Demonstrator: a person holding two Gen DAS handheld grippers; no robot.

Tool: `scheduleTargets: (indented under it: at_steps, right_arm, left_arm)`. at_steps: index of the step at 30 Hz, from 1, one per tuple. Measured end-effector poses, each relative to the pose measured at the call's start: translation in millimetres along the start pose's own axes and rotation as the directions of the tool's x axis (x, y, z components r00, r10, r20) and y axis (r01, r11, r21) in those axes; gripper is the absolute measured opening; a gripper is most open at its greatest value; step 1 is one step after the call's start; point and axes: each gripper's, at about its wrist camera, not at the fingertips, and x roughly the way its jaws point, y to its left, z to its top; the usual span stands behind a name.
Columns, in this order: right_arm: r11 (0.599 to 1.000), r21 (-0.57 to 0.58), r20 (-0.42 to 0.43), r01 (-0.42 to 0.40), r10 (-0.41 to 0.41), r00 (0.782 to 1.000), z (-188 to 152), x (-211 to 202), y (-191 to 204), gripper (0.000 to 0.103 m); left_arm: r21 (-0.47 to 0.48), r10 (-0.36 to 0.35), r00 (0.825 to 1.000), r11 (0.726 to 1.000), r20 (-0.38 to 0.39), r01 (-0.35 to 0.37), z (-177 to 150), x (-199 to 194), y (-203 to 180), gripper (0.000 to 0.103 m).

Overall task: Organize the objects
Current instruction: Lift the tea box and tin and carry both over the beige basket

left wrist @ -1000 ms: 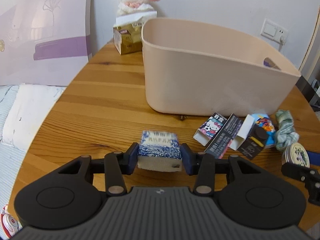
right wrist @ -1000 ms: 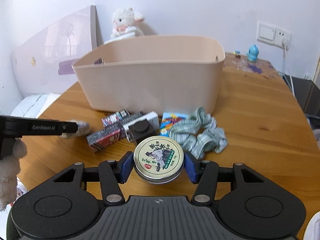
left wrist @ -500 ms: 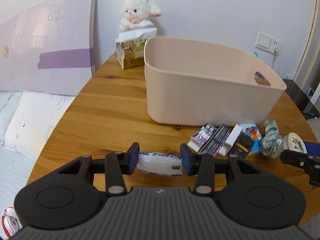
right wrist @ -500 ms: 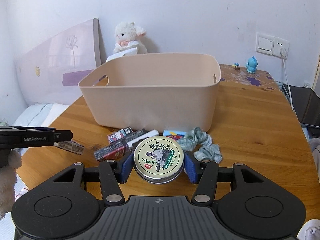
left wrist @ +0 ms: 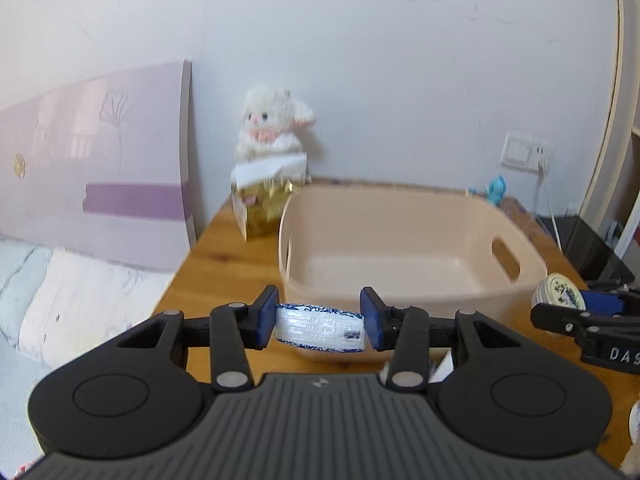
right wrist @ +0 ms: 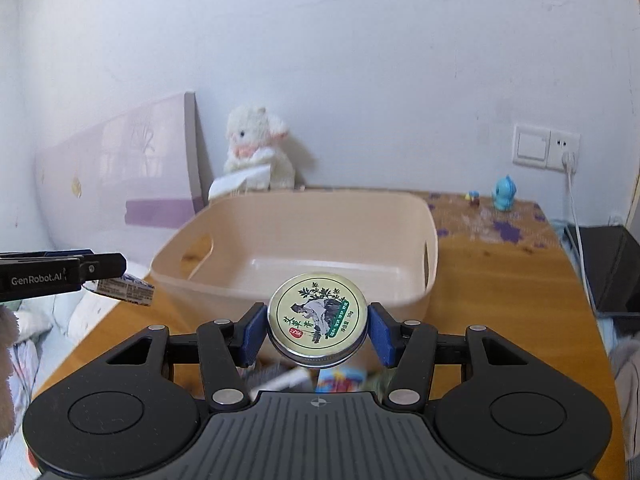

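Note:
My left gripper is shut on a blue-and-white tissue pack and holds it in the air just before the near wall of the beige plastic basket. My right gripper is shut on a round green-and-cream tin, raised at the near rim of the same basket. The basket's floor shows bare. The tin and right gripper also show at the right of the left wrist view. The tissue pack shows at the left of the right wrist view.
A white plush lamb sits on a gold tissue box at the table's back. Small boxes lie on the wooden table under my right gripper. A blue figurine stands by the wall. A bed lies left.
Both grippers have lifted their objects off the table and risen to basket-rim height, so the basket's inside now shows. The loose items on the table have dropped out of view.

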Motion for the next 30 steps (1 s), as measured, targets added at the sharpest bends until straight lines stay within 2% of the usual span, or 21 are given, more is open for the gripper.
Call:
scheduleTargets:
  at_steps: [6, 11, 15, 21, 25, 27, 28, 29, 30]
  right_arm:
    - [0.999, 0.039, 0.012, 0.011, -0.012, 1.0, 24, 26, -13, 0.051]
    - [0.998, 0.058, 0.01, 0.03, -0.03, 0.999, 33, 56, -20, 0.051]
    - [0.998, 0.025, 0.008, 0.056, -0.056, 0.998, 35, 75, -17, 0.051]
    - [0.995, 0.003, -0.052, 0.097, -0.097, 0.994, 30, 112, -17, 0.051]
    - [0.994, -0.004, -0.103, 0.11, -0.11, 0.989, 23, 132, -19, 0.051]
    - [0.99, -0.033, -0.1, 0.135, -0.137, 0.986, 20, 135, -15, 0.052]
    - [0.988, -0.049, -0.101, 0.144, -0.148, 0.984, 19, 136, -12, 0.053]
    - [0.988, -0.055, -0.101, 0.142, -0.147, 0.984, 19, 136, -10, 0.061]
    - [0.989, -0.055, -0.098, 0.139, -0.144, 0.985, 19, 135, -9, 0.063]
  left_arm:
    - [0.027, 0.011, 0.999, 1.0, 0.033, -0.012, 33, 28, -16, 0.047]
    - [0.06, 0.04, 0.999, 0.997, 0.03, -0.041, 46, 66, -35, 0.047]
    - [0.072, 0.058, 0.998, 0.996, -0.005, -0.057, 43, 101, -45, 0.047]
    - [0.065, 0.098, 0.988, 0.994, -0.118, -0.091, 27, 155, -44, 0.047]
    - [0.125, 0.137, 0.981, 0.985, -0.14, -0.119, 16, 169, -49, 0.047]
    - [0.137, 0.141, 0.978, 0.983, -0.155, -0.12, 13, 172, -49, 0.047]
    - [0.137, 0.14, 0.977, 0.984, -0.163, -0.118, 12, 173, -48, 0.047]
    - [0.138, 0.14, 0.976, 0.983, -0.169, -0.118, 11, 173, -48, 0.047]
    - [0.139, 0.141, 0.975, 0.983, -0.17, -0.118, 11, 173, -47, 0.048]
